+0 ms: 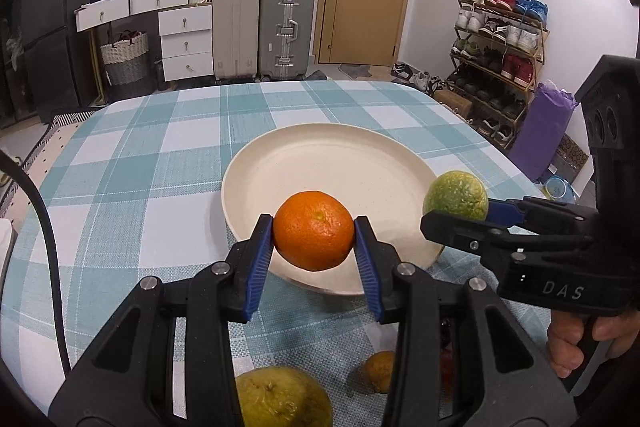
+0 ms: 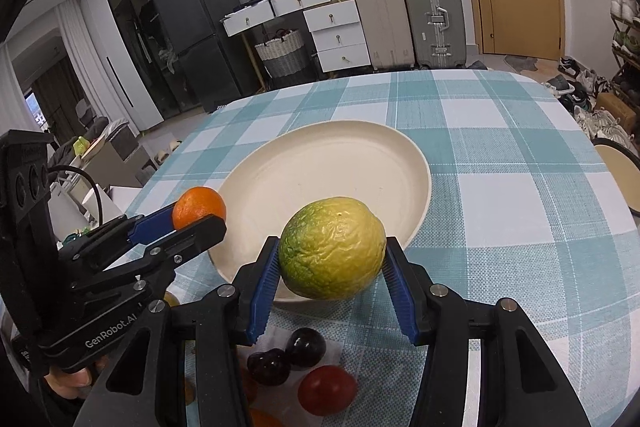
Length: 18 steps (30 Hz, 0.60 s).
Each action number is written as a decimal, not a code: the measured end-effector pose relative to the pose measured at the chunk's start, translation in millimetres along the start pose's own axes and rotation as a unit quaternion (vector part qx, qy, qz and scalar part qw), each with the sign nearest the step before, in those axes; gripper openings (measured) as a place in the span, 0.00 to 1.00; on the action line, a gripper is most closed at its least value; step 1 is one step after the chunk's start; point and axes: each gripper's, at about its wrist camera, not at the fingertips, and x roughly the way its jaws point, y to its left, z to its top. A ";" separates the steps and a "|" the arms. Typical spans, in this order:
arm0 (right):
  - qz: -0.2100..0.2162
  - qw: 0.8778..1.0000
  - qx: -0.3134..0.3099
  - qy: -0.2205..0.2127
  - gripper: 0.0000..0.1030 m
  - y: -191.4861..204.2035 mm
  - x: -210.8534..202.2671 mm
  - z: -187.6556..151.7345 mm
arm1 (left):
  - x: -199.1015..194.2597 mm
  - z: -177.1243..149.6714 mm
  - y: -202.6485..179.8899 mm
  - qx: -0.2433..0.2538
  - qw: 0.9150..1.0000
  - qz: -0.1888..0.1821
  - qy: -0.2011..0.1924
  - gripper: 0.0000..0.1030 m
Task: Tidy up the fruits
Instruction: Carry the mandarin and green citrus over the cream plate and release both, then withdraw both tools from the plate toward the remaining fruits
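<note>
My left gripper (image 1: 314,233) is shut on an orange (image 1: 313,230), held above the near rim of a cream plate (image 1: 320,163) on the checked tablecloth. My right gripper (image 2: 332,259) is shut on a green-yellow lemon (image 2: 332,247), over the plate's (image 2: 320,167) near edge. In the left wrist view the right gripper (image 1: 456,217) comes in from the right with the lemon (image 1: 455,195) at the plate's right rim. In the right wrist view the left gripper (image 2: 200,217) shows at the left with the orange (image 2: 199,207).
Below the grippers lie a large yellow-green citrus (image 1: 280,399) and a small yellowish fruit (image 1: 380,371). Two dark plums (image 2: 306,347) (image 2: 269,367) and a red fruit (image 2: 328,389) also lie there. Suitcases (image 1: 262,31), drawers and a shoe rack (image 1: 500,39) stand beyond the table.
</note>
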 end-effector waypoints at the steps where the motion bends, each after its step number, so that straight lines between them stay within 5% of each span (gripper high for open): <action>1: -0.002 1.000 -0.001 0.001 0.50 -0.2 1.9 0.0 | 0.0 0.0 0.2 0.001 1.000 0.001 0.000 0.36; 13: 0.007 1.000 -0.012 -0.008 0.51 2.2 2.3 1.4 | 13.4 -2.3 1.7 0.004 1.000 0.005 0.018 0.36; 16: -0.003 1.000 -0.020 -0.017 0.55 4.0 -2.4 1.6 | 13.0 -2.3 1.1 0.005 1.000 0.013 0.016 0.36; 18: -0.003 0.999 -0.025 -0.021 0.68 4.9 -6.4 0.6 | 8.5 -0.9 0.5 0.008 1.000 0.013 0.005 0.37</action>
